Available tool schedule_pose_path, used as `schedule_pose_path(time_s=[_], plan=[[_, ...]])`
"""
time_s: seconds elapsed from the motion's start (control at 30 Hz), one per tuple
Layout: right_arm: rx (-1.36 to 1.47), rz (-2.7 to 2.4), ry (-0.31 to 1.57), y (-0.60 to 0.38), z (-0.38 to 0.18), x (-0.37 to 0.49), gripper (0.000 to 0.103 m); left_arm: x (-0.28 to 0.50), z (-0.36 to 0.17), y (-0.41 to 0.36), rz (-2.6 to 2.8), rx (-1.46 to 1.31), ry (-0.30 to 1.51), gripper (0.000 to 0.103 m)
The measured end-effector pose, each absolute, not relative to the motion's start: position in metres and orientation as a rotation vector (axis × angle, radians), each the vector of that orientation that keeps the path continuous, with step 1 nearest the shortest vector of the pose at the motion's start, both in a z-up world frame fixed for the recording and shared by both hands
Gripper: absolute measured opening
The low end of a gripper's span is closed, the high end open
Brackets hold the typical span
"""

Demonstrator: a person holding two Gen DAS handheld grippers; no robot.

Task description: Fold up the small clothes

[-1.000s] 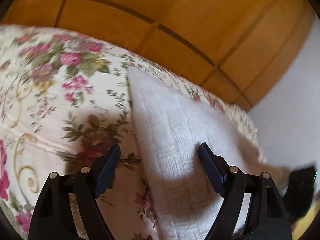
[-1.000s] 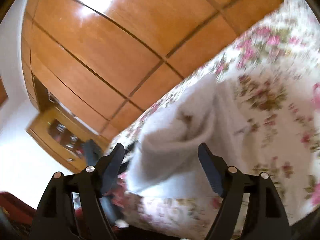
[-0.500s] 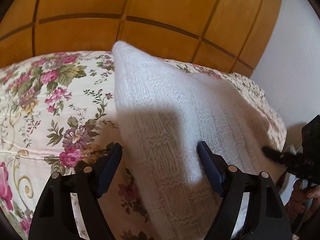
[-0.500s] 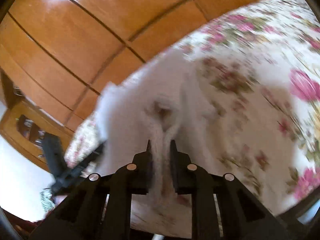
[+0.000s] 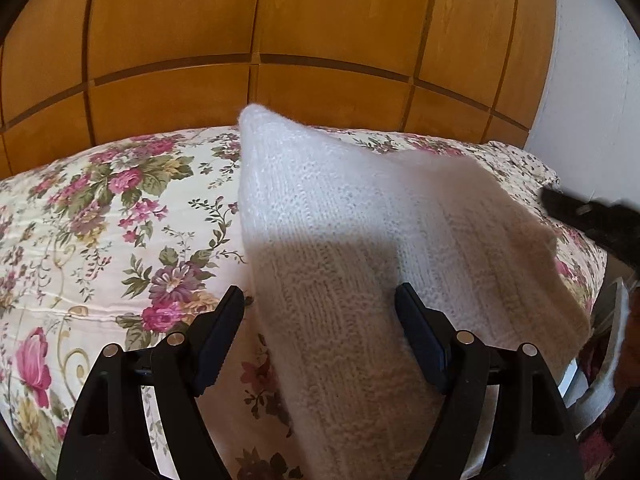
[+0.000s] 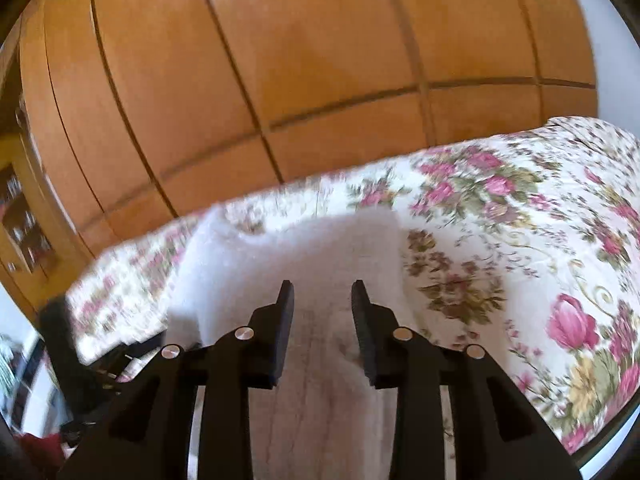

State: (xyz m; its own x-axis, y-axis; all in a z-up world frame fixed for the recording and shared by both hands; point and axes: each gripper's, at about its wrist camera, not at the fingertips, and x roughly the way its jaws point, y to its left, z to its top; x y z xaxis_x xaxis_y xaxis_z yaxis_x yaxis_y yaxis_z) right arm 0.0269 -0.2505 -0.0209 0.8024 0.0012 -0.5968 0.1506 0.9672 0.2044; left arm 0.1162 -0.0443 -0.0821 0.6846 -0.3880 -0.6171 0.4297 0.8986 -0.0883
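A white knitted garment (image 5: 360, 240) lies folded on the floral bedspread (image 5: 100, 240). In the left wrist view it runs from a far corner down between my fingers. My left gripper (image 5: 320, 300) is open and hovers over its near part, holding nothing. The other gripper shows as a dark shape (image 5: 592, 220) at the right edge. In the right wrist view the garment (image 6: 304, 248) is blurred and lies under my right gripper (image 6: 322, 288), whose jaws stand partly open with nothing between them.
A wooden panelled wardrobe (image 5: 280, 40) stands behind the bed. A white wall (image 5: 592, 80) is at the right. The bed's edge (image 5: 580, 248) drops off at the right. A wooden cabinet (image 6: 20, 220) stands left in the right wrist view.
My right gripper was shut on the garment's fold half a second ago and has now opened and let go. The garment has settled flatter. My left gripper stayed open and barely moved.
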Motion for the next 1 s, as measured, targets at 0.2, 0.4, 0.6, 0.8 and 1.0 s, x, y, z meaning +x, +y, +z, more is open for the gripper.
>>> schedule_pose_path(time_s=[0.2, 0.4, 0.6, 0.8, 1.0], plan=[[0.221, -0.207, 0.714, -0.270, -0.073, 0.040, 0.015, 0.117, -0.069, -0.034, -0.496, -0.004, 0.698, 0.077], [0.207, -0.208, 0.686, -0.267, -0.075, 0.031, 0.016, 0.119, -0.022, -0.041, -0.565, -0.067, 0.626, 0.073], [0.247, -0.198, 0.698, -0.271, -0.071, 0.036, 0.016, 0.157, -0.022, -0.098, -0.611, 0.113, 0.722, 0.052], [0.263, -0.184, 0.712, -0.273, -0.071, 0.041, 0.016, 0.196, -0.067, -0.120, -0.517, 0.238, 0.752, 0.052], [0.252, -0.185, 0.711, -0.271, -0.073, 0.044, 0.017, 0.192, -0.068, -0.113, -0.526, 0.247, 0.723, 0.052]])
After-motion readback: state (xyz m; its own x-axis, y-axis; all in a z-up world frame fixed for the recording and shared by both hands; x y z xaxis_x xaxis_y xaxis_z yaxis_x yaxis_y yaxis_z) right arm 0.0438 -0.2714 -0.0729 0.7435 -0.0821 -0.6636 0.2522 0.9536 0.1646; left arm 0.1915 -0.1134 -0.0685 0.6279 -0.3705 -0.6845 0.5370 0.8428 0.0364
